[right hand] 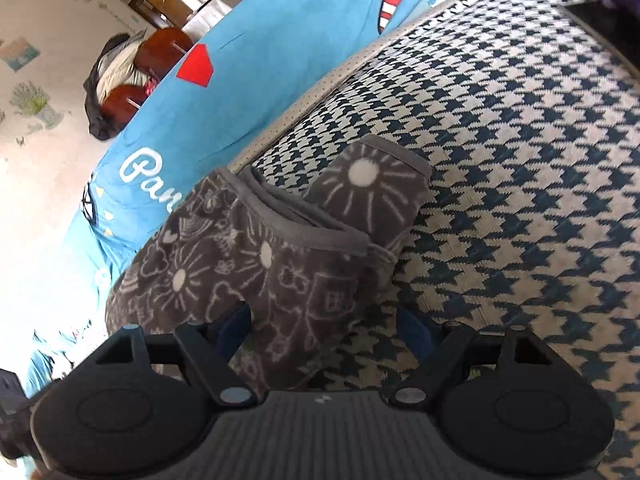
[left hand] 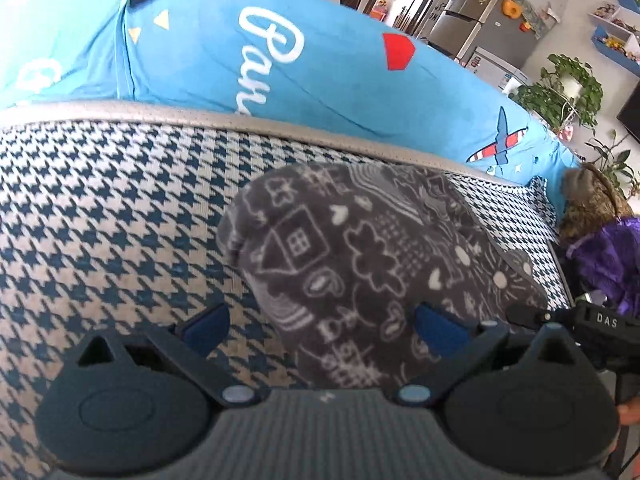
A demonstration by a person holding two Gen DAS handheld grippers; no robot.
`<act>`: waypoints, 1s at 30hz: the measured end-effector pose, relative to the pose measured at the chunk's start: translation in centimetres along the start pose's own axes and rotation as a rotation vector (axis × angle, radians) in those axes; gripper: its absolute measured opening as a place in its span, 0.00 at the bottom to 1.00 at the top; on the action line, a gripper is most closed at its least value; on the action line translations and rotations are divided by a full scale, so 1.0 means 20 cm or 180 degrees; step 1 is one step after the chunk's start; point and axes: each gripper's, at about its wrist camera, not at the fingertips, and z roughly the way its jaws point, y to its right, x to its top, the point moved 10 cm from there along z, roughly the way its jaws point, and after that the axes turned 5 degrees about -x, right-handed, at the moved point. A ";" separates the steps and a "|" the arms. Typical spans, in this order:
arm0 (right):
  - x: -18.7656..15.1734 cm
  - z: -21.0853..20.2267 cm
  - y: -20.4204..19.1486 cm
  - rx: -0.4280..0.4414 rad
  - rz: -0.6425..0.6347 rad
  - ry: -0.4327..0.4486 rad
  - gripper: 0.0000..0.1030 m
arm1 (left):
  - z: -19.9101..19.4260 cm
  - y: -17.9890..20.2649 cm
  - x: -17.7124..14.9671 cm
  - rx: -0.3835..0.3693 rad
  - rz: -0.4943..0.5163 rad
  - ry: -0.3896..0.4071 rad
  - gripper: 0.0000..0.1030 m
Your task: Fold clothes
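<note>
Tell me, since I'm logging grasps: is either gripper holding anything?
Nothing is held. The left gripper and right gripper both stand open over the grey doodle-patterned fleece garment, pads not pressing it.

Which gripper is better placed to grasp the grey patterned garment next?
Slightly the left gripper: the grey garment already lies between its open fingers. The right gripper frames only its edge.

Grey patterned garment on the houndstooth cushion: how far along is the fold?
Looks done: the grey garment lies on the houndstooth cushion, apparently doubled over, with bound edges stacked in the right wrist view. In hand: nothing. The left claw and right claw both stand open over its near edge, pads not pressing. Left: grasp that edge and make any remaining folds.
</note>
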 end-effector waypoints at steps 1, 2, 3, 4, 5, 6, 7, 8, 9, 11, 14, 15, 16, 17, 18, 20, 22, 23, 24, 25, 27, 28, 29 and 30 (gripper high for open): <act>0.00 0.01 0.00 0.0025 0.0022 0.0027 0.78 | 0.01 0.00 0.00 -0.0012 -0.0009 0.0001 1.00; 0.01 0.01 0.00 0.0041 0.0031 0.0044 0.78 | 0.02 0.00 0.00 -0.0025 -0.0017 0.0001 1.00; 0.02 0.02 -0.01 0.0033 0.0029 0.0054 0.78 | 0.02 0.00 0.00 -0.0029 -0.0015 0.0002 1.00; 0.03 0.03 -0.01 0.0020 0.0010 0.0064 0.78 | 0.03 0.01 0.00 -0.0027 0.0000 0.0002 1.00; 0.03 0.04 -0.02 0.0007 -0.0009 0.0073 0.78 | 0.03 0.01 0.00 -0.0030 0.0015 0.0003 1.00; 0.04 0.05 -0.03 -0.0006 -0.0028 0.0083 0.78 | 0.04 0.02 0.00 -0.0035 0.0025 0.0005 1.00; 0.04 0.06 -0.04 -0.0015 -0.0049 0.0094 0.79 | 0.05 0.02 0.00 -0.0041 0.0029 0.0007 1.00; 0.04 0.06 -0.05 -0.0016 -0.0074 0.0109 0.82 | 0.06 0.03 0.01 -0.0048 0.0033 0.0009 1.00; 0.04 0.07 -0.06 -0.0017 -0.0099 0.0123 0.84 | 0.07 0.03 0.01 -0.0058 0.0034 0.0010 1.00; 0.05 0.09 -0.08 -0.0017 -0.0148 0.0151 0.91 | 0.08 0.05 0.02 -0.0112 0.0021 0.0010 1.00; 0.05 0.12 -0.12 -0.0017 -0.0238 0.0197 0.92 | 0.10 0.06 0.03 -0.0167 -0.0024 0.0020 1.00; 0.05 0.13 -0.13 -0.0006 -0.0266 0.0207 0.92 | 0.12 0.06 0.03 -0.0174 -0.0048 0.0021 1.00; 0.05 0.14 -0.14 -0.0001 -0.0285 0.0220 0.92 | 0.13 0.05 0.03 -0.0181 -0.0073 0.0021 1.00; 0.05 0.15 -0.14 0.0003 -0.0302 0.0232 0.92 | 0.14 0.05 0.03 -0.0189 -0.0097 0.0022 1.00; 0.05 0.15 -0.15 0.0005 -0.0313 0.0243 0.92 | 0.15 0.05 0.03 -0.0196 -0.0122 0.0023 1.00; 0.06 0.17 -0.16 0.0010 -0.0335 0.0265 0.92 | 0.17 0.04 0.03 -0.0205 -0.0136 0.0023 1.00; 0.05 0.18 -0.17 0.0007 -0.0379 0.0295 0.91 | 0.19 0.04 0.02 -0.0229 -0.0152 0.0011 1.00; 0.05 0.18 -0.18 0.0003 -0.0406 0.0311 0.91 | 0.20 0.04 0.02 -0.0258 -0.0190 0.0003 1.00; 0.05 0.18 -0.19 0.0000 -0.0433 0.0328 0.91 | 0.22 0.03 0.02 -0.0292 -0.0244 -0.0001 1.00; 0.05 0.19 -0.19 -0.0004 -0.0461 0.0344 0.90 | 0.23 0.03 0.02 -0.0323 -0.0289 -0.0003 1.00; 0.04 0.19 -0.21 -0.0014 -0.0519 0.0376 0.85 | 0.23 0.04 0.02 -0.0307 -0.0236 0.0046 1.00; 0.04 0.19 -0.22 -0.0026 -0.0554 0.0394 0.76 | 0.23 0.05 0.02 -0.0286 -0.0186 0.0078 1.00; 0.04 0.18 -0.24 -0.0037 -0.0592 0.0420 0.69 | 0.23 0.07 0.02 -0.0258 -0.0130 0.0115 1.00; 0.05 0.17 -0.25 -0.0054 -0.0649 0.0457 0.66 | 0.22 0.08 0.02 -0.0223 -0.0065 0.0157 1.00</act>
